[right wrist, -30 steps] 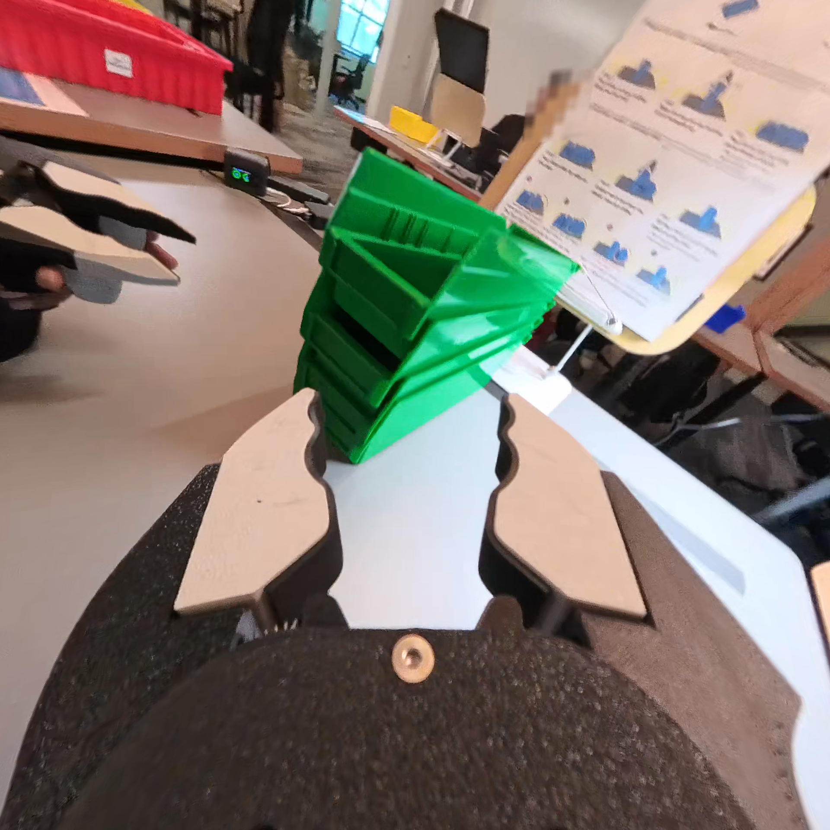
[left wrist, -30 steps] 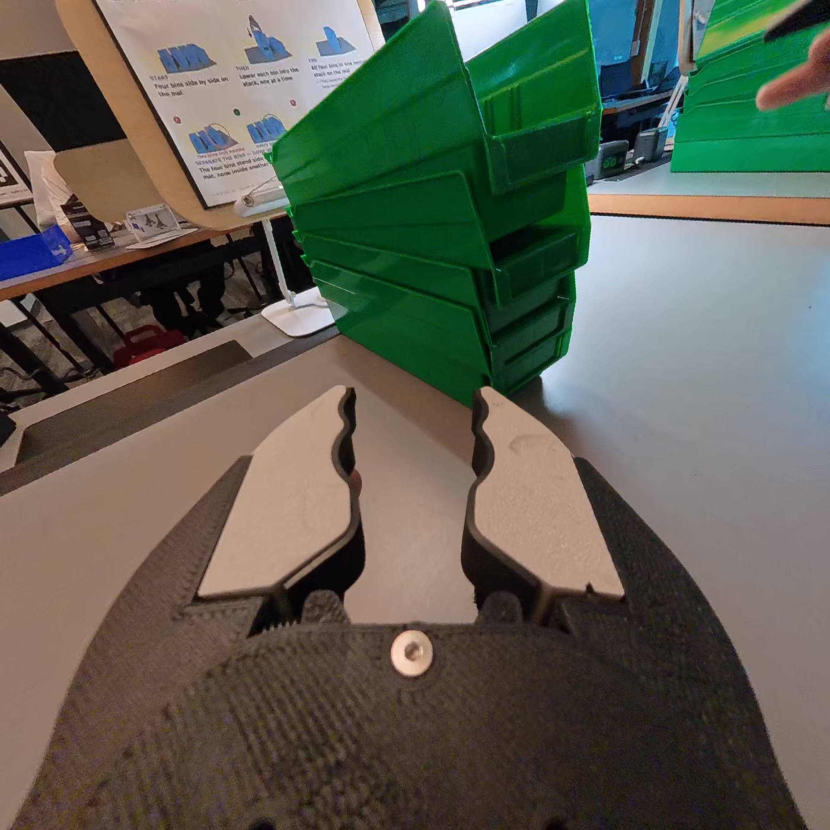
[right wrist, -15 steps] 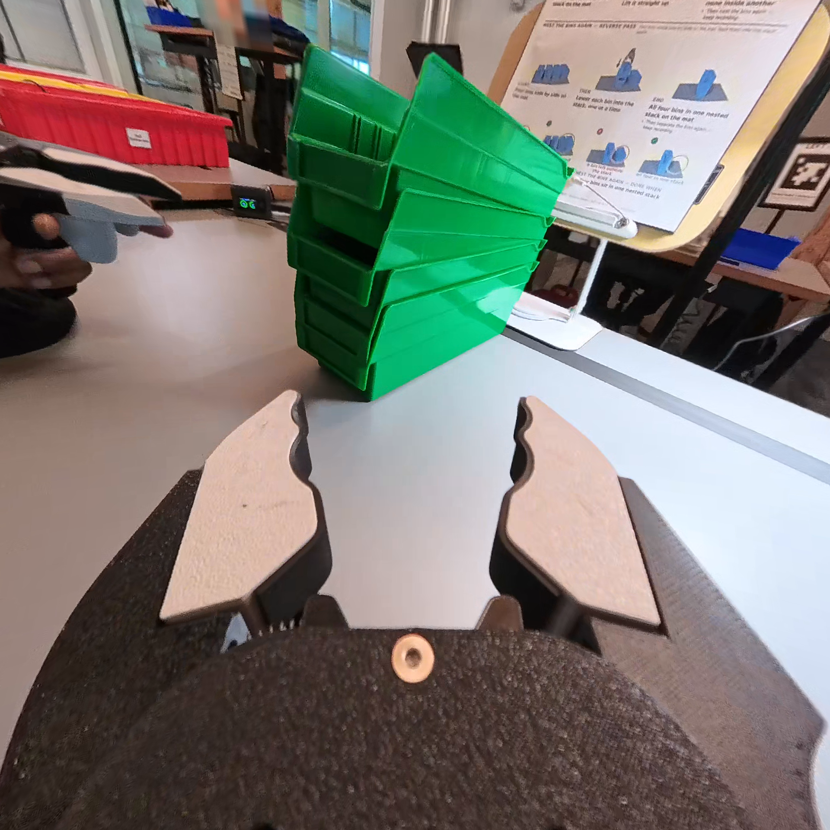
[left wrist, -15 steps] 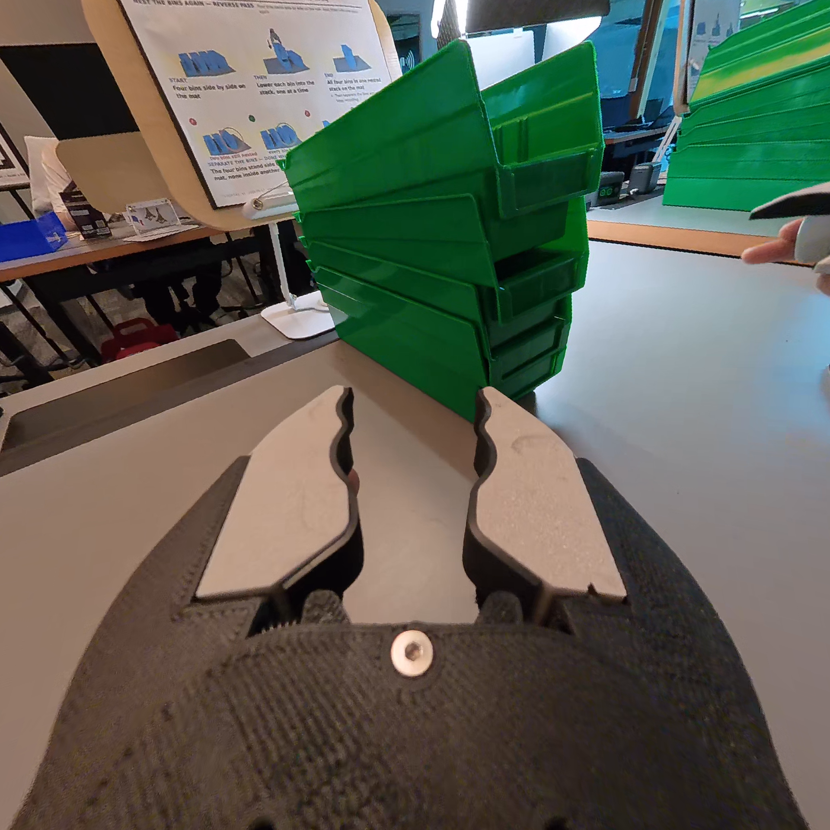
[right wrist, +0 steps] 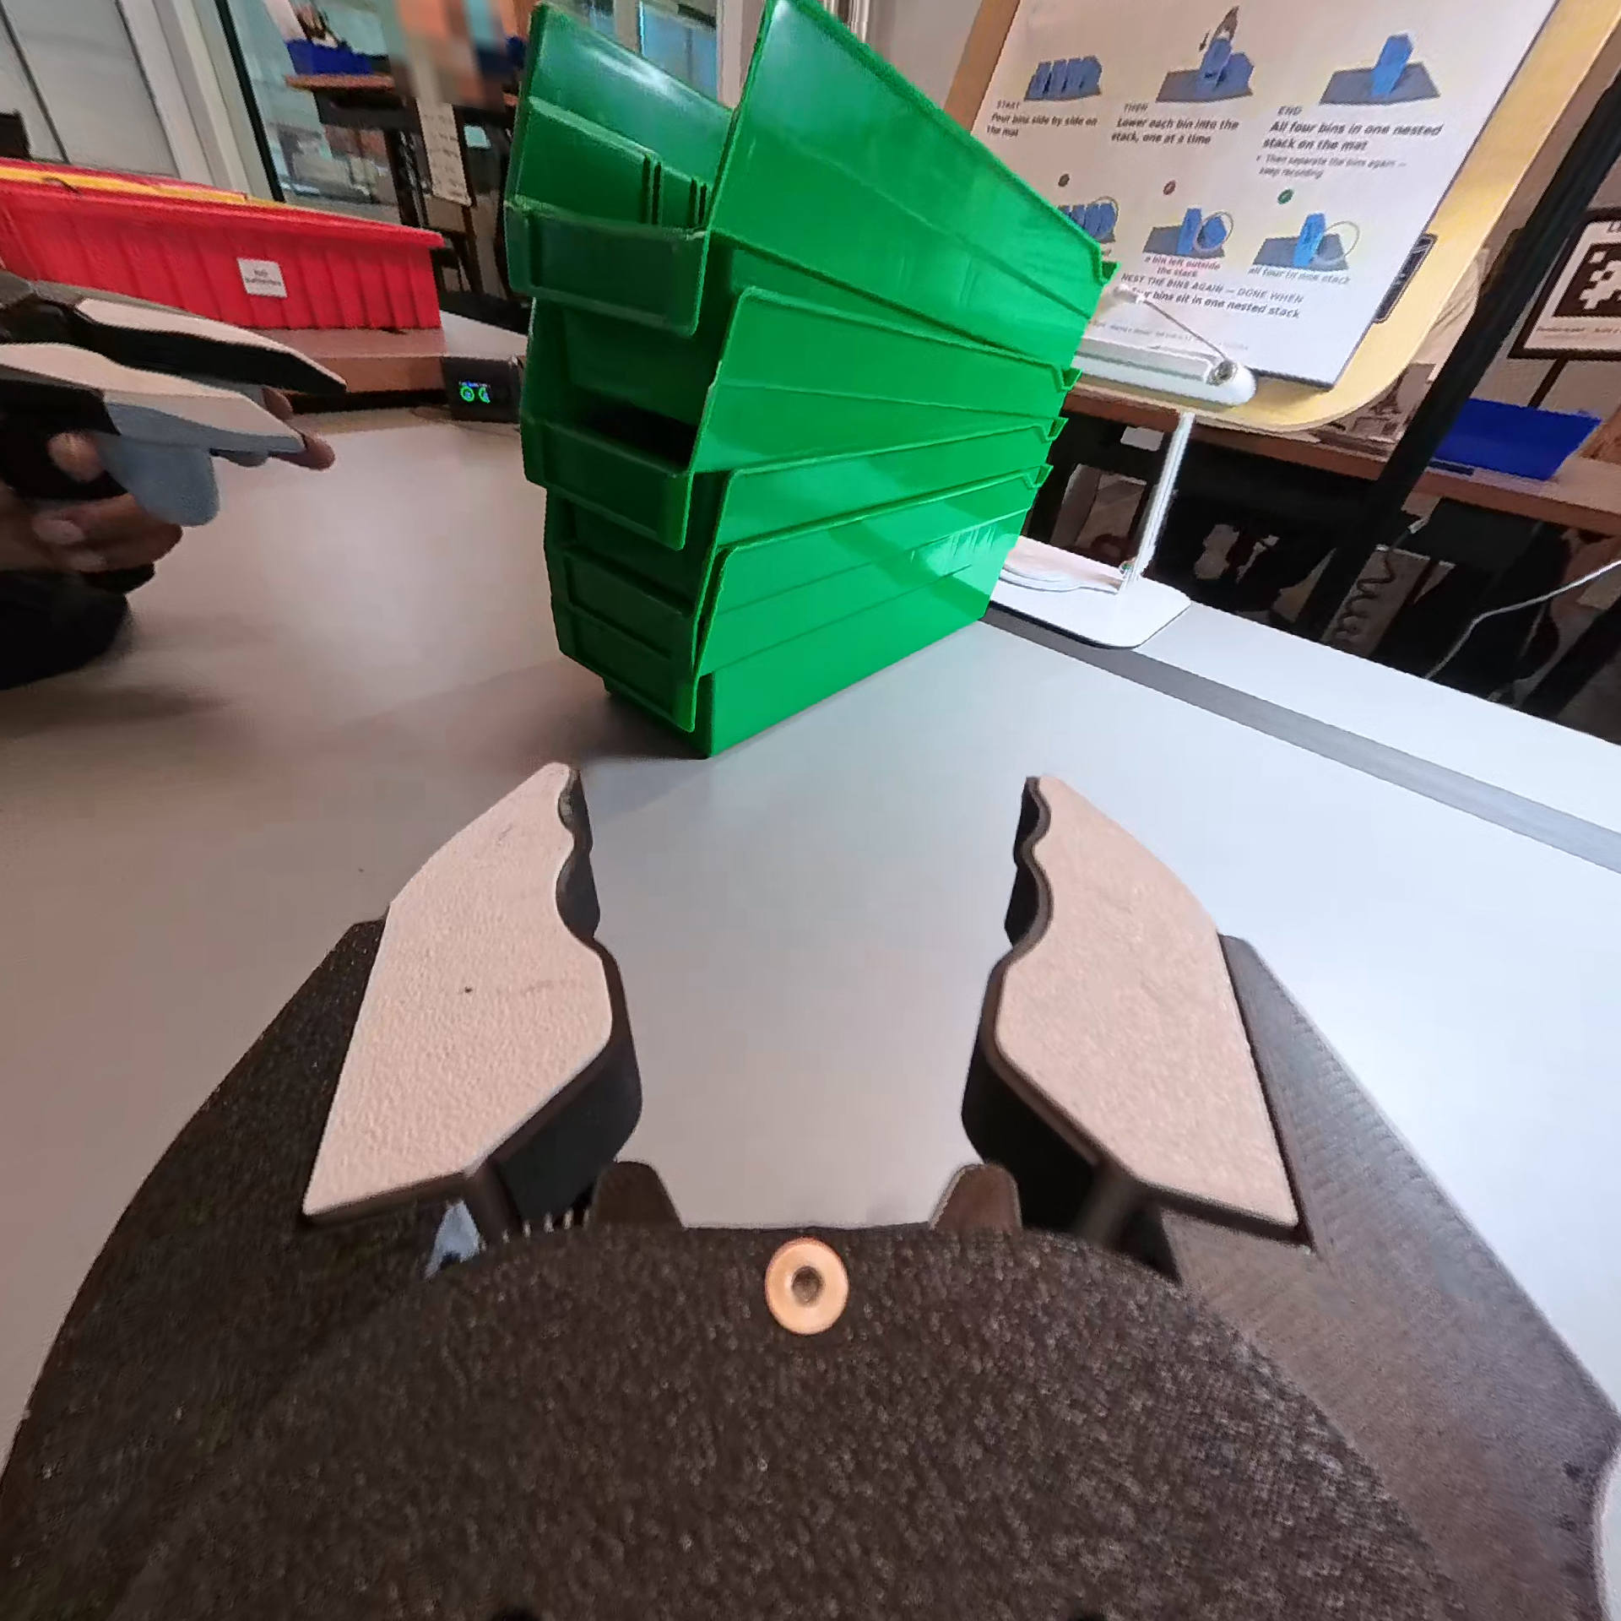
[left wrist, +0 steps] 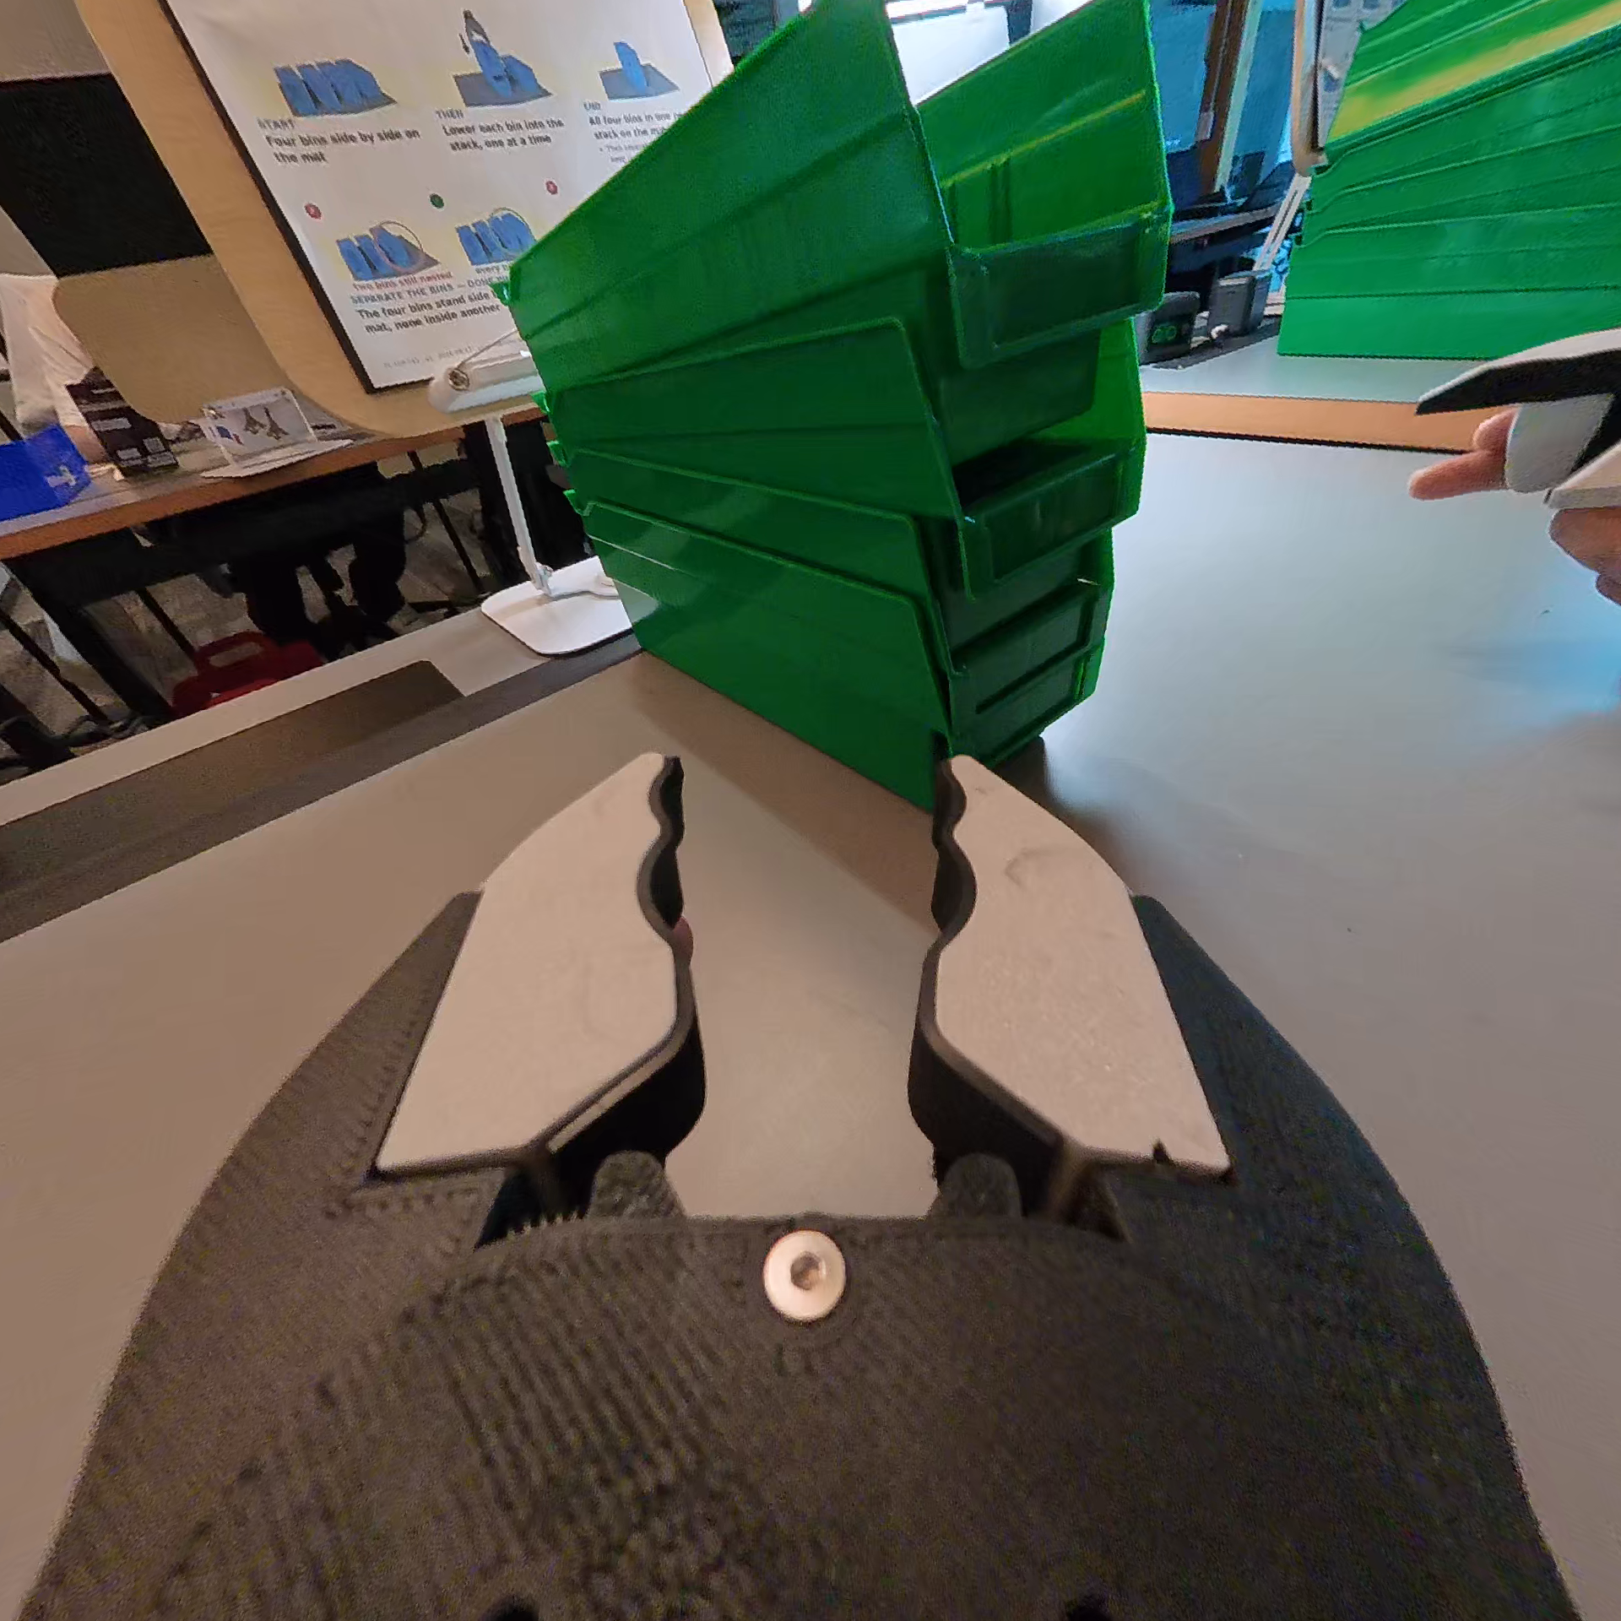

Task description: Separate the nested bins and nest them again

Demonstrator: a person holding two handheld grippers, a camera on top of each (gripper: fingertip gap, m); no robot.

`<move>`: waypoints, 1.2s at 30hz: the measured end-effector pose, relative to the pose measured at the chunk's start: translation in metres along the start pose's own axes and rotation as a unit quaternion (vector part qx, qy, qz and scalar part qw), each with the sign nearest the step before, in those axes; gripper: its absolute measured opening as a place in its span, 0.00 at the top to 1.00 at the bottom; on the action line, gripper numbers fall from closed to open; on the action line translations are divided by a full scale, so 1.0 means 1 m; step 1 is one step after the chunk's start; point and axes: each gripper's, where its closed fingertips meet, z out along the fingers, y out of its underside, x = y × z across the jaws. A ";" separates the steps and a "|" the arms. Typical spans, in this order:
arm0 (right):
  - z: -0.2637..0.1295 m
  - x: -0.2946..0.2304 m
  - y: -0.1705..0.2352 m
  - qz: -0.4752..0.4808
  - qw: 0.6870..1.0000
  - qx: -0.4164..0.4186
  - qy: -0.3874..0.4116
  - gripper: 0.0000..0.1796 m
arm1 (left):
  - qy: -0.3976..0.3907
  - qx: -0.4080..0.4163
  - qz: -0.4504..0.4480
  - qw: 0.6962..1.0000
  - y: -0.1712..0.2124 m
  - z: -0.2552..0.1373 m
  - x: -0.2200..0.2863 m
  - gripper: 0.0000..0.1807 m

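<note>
Your left claw [left wrist: 803, 776] hovers low over the desk [left wrist: 1316, 789] with its jaws spread and empty, its right fingertip just short of the bottom corner of the green bin stack [left wrist: 842, 491] at 12 o'clock. Your right claw [right wrist: 803, 781] is spread wider, also empty, with the same stack [right wrist: 789, 439] standing clear of it at 12 o'clock. The 4 nested bins look unevenly seated: the top bin [right wrist: 789, 175] tilts steeply, so lifting it by 1 rim could drag the bin beneath it or topple the pile unless the other claw pins the lower bins. Where their open fronts show, the bins look empty. Beyond, at 1 o'clock, stands an instruction board [right wrist: 1272, 175].
</note>
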 end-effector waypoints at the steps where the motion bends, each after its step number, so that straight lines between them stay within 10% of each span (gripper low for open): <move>1: 0.001 -0.001 0.000 -0.003 1.000 0.000 0.000 0.49 | 0.002 -0.004 0.000 1.000 0.002 0.001 0.001 0.69; 36: -0.009 -0.004 -0.021 -0.027 0.997 0.066 0.008 0.50 | -0.040 0.094 -0.004 0.995 -0.041 -0.012 -0.012 0.68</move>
